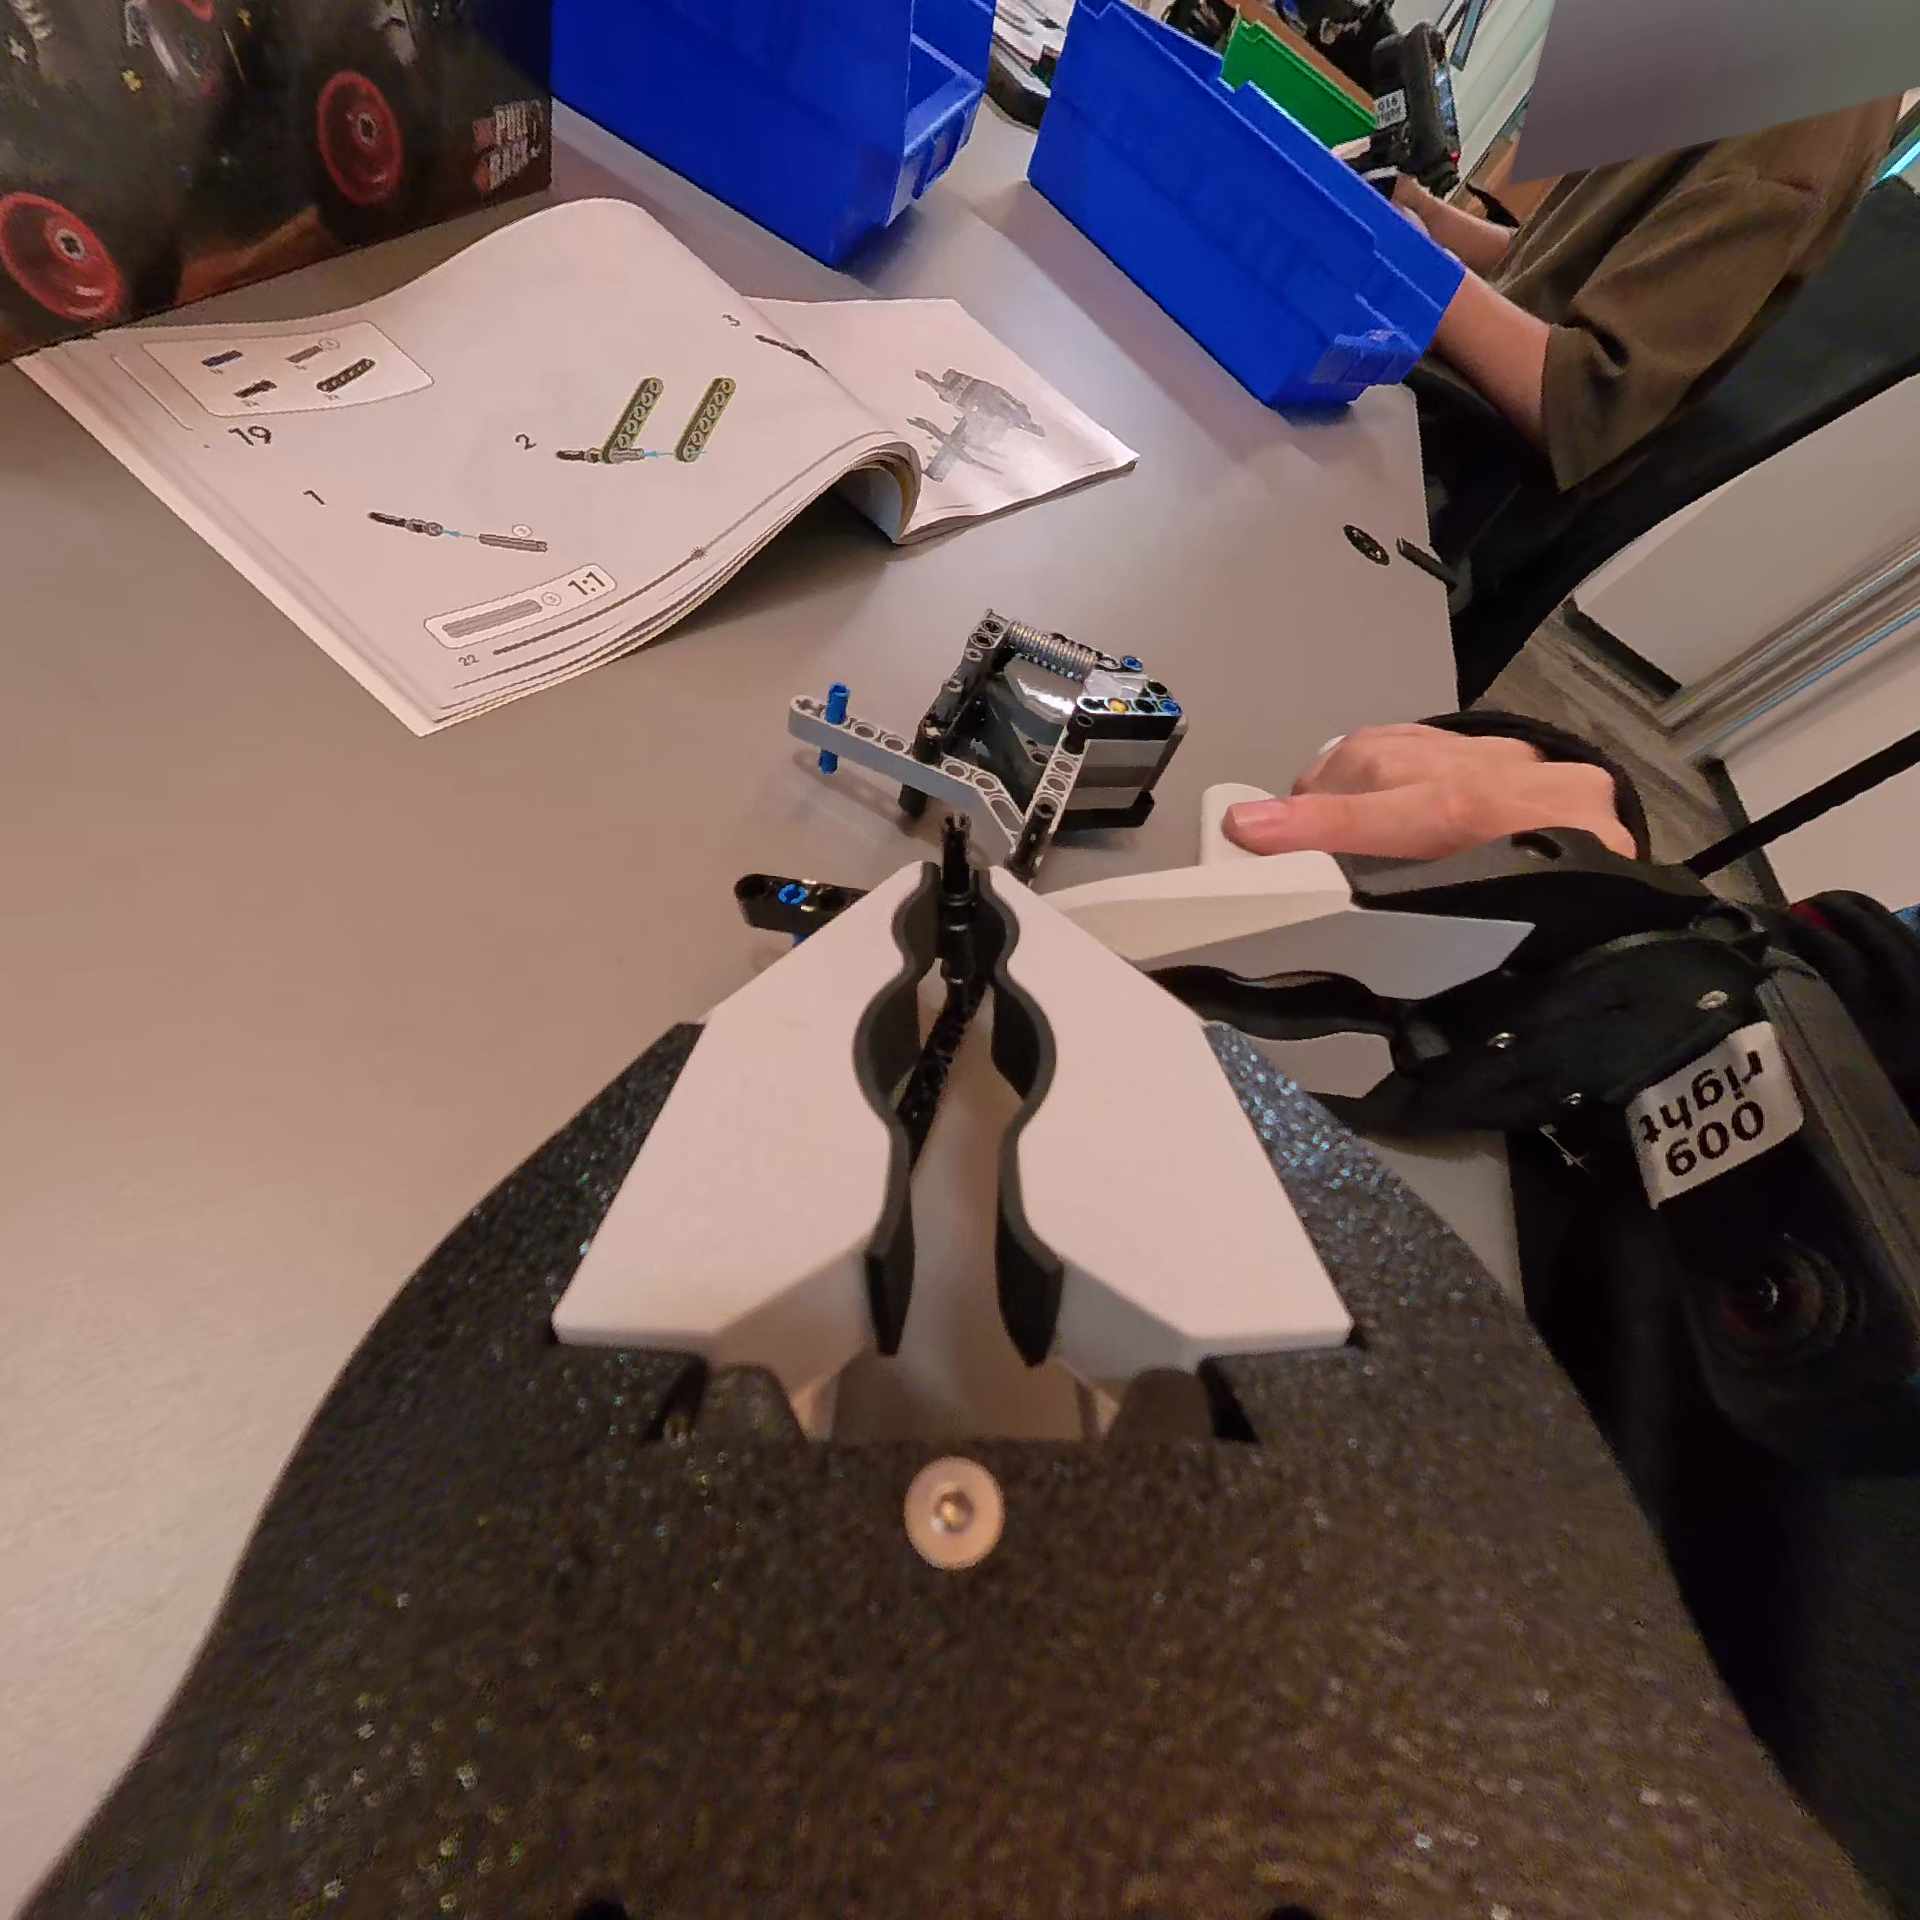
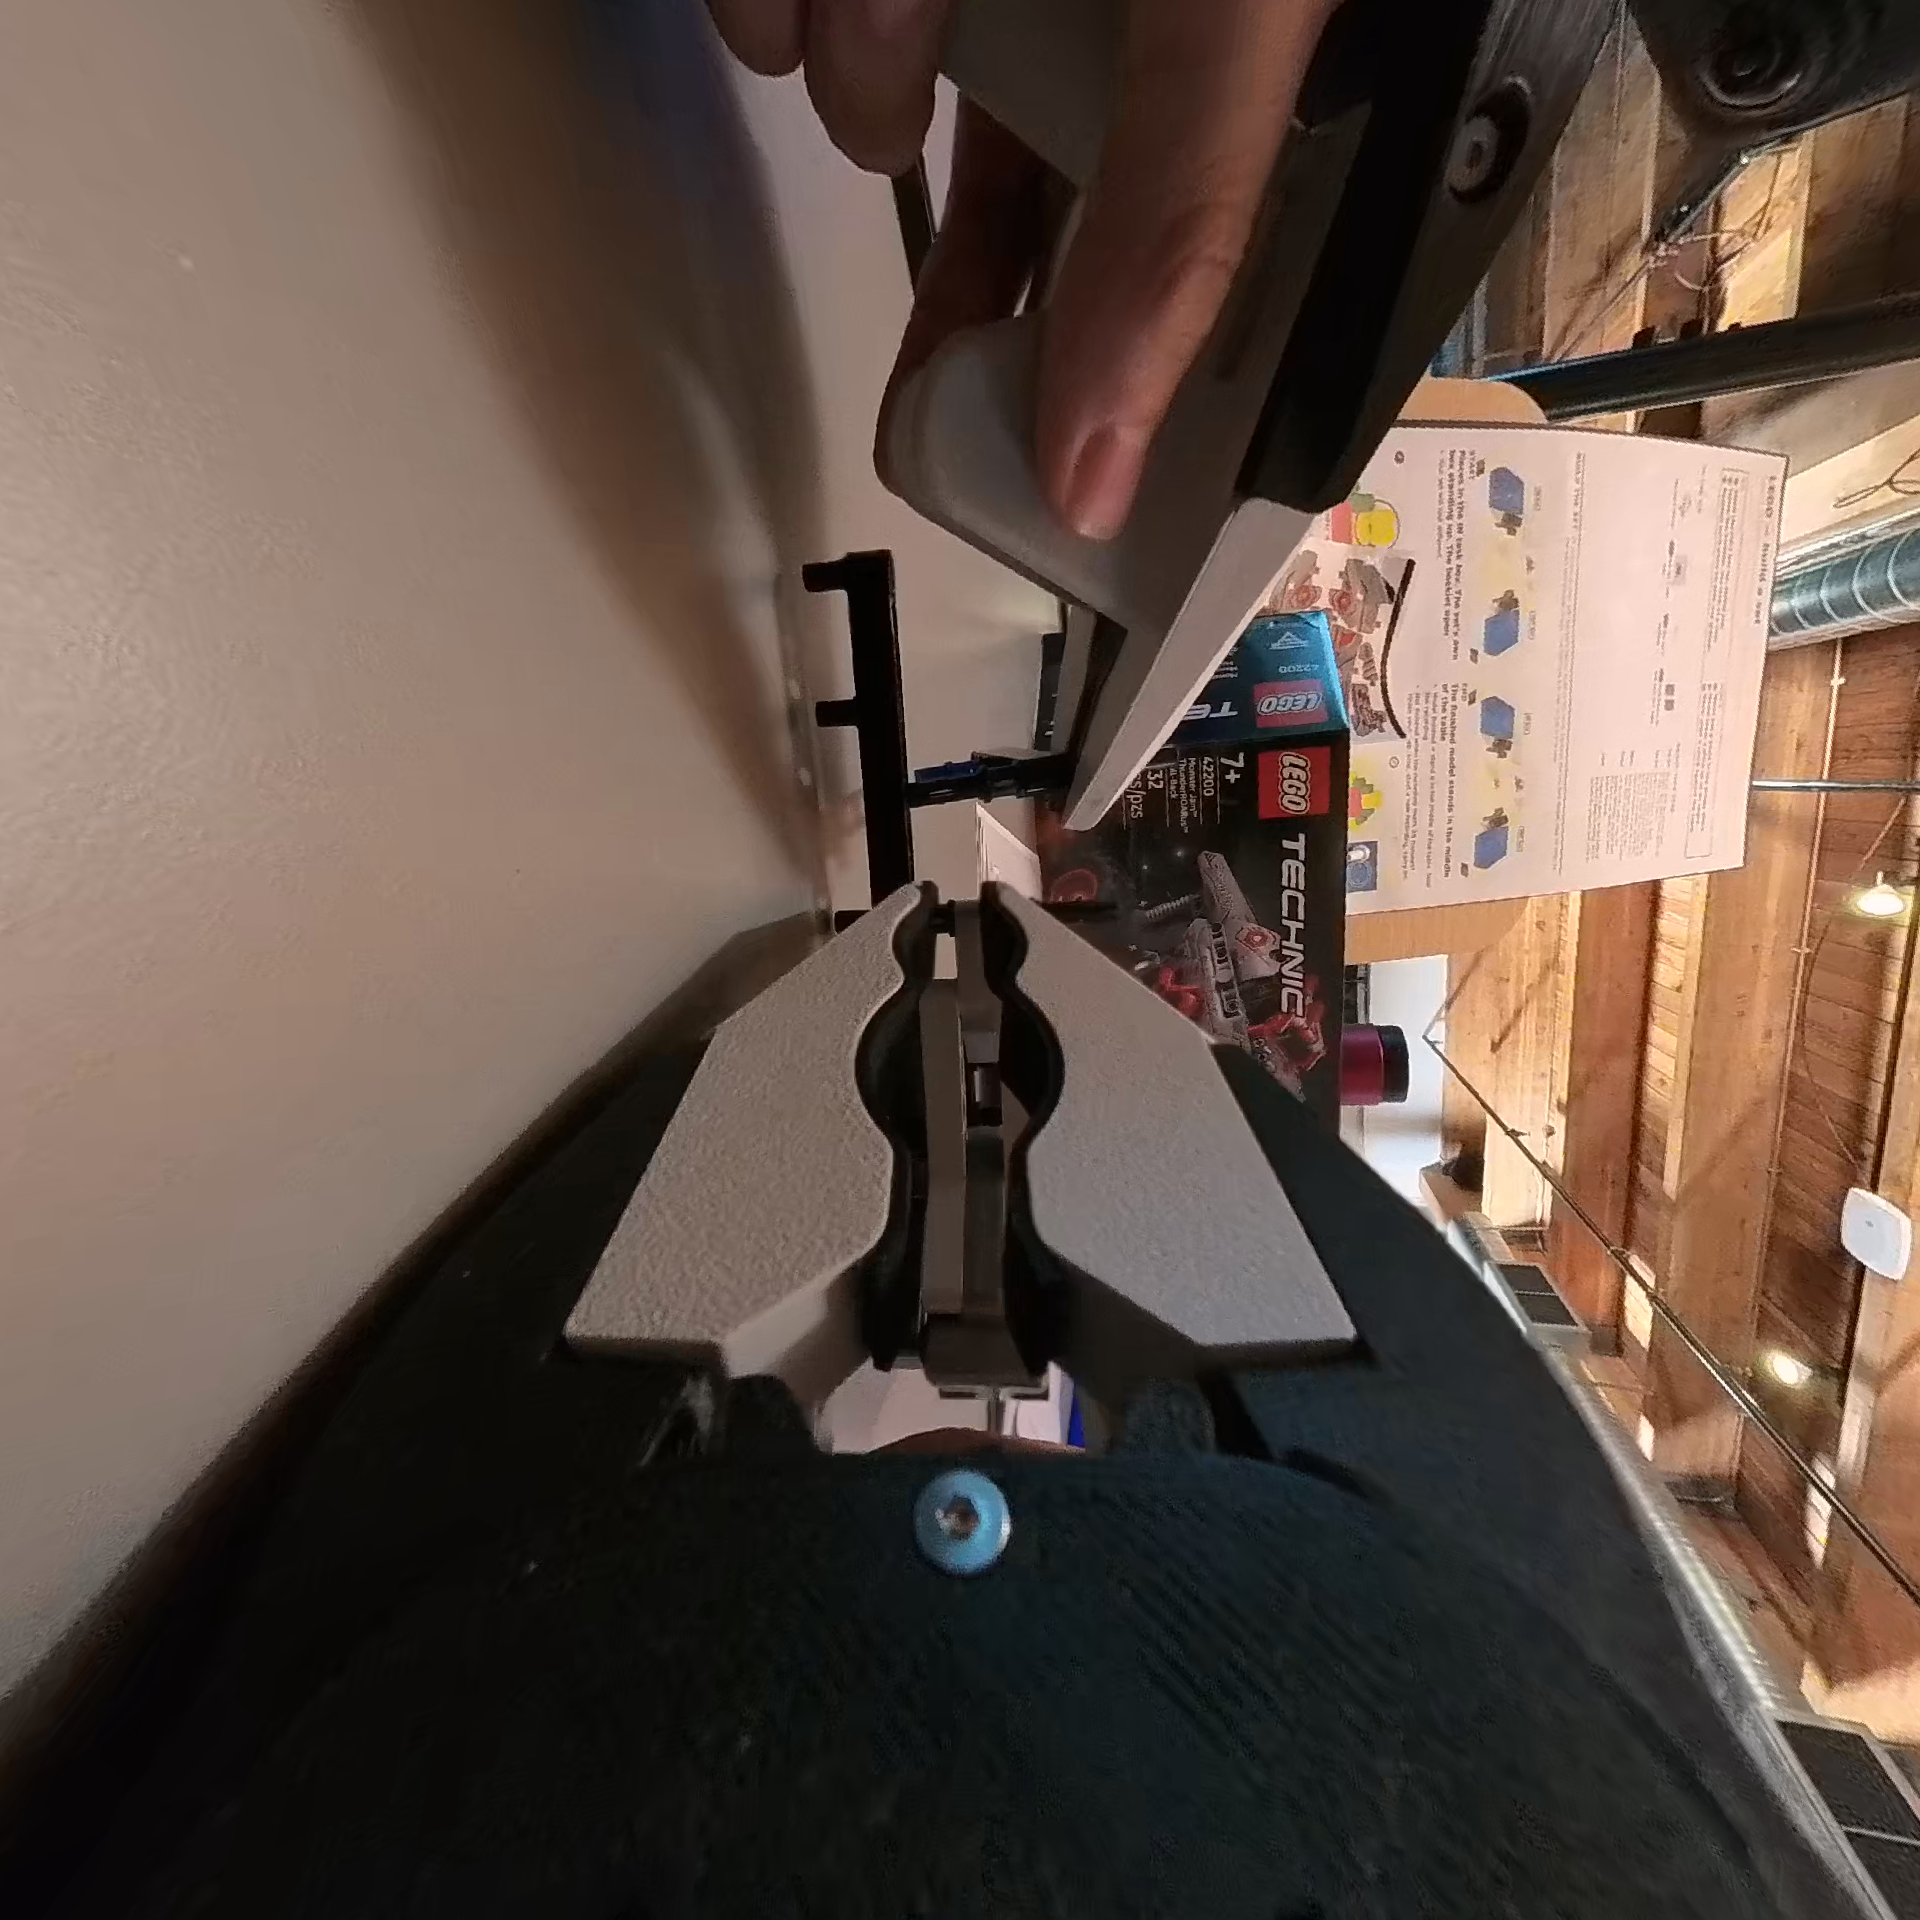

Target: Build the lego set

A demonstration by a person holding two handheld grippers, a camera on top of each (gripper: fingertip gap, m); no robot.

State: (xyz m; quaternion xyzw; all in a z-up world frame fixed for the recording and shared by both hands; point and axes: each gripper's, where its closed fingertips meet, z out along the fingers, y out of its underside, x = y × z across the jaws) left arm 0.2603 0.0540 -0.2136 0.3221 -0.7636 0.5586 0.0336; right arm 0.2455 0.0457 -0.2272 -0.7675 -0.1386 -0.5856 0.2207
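Black and thin, a ridged axle (image 1: 956, 935) is pinched between the narrow-set white fingers of the left gripper (image 1: 954, 883), its tip poking out toward twelve o'clock. Just beyond that tip, at about one o'clock on the grey table (image 1: 260, 883), sits the partly built model (image 1: 1023, 732): a grey and black frame with a metal spring on top and a blue pin (image 1: 831, 727) standing through a pale beam (image 1: 894, 753) at its left end. The right gripper (image 2: 958, 904), turned on its side, appears closed on a flat grey piece (image 2: 961, 1164); which part it is cannot be told. A short black beam (image 1: 795, 894) with a blue pin lies at ten o'clock of the left gripper's tips. An open instruction booklet (image 1: 582, 457) lies farther off at eleven o'clock. To do the step well, the axle probably wants lining up straight with its hole while the other gripper braces the piece, pushing gently so nothing skids.
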